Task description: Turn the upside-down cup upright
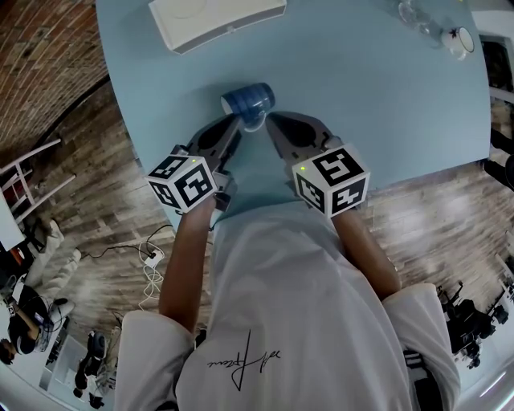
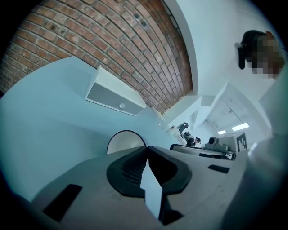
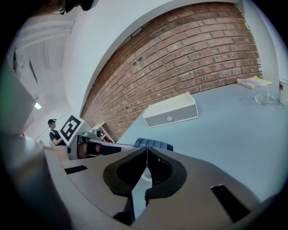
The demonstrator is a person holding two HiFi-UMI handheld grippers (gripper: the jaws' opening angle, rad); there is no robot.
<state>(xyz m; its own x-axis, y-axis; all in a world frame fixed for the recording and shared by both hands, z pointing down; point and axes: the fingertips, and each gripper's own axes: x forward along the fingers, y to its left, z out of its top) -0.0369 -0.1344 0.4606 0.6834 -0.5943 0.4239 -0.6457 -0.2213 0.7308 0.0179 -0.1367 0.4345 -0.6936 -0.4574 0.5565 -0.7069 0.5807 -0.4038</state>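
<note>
The cup [image 1: 248, 101] is blue with ribbed sides and a pale white inside. It lies tipped on its side on the light blue table [image 1: 385, 104], close to the near edge, with its open mouth turned towards the person. The left gripper [image 1: 234, 123] and the right gripper [image 1: 271, 123] point in at its rim from either side, each with its jaws pressed together and nothing between them, the tips just beside the mouth.

box [image 1: 217, 20] behind cup [image 1: 248, 101] | glass [image 1: 418, 18] far right on table [image 1: 385, 120]
</note>
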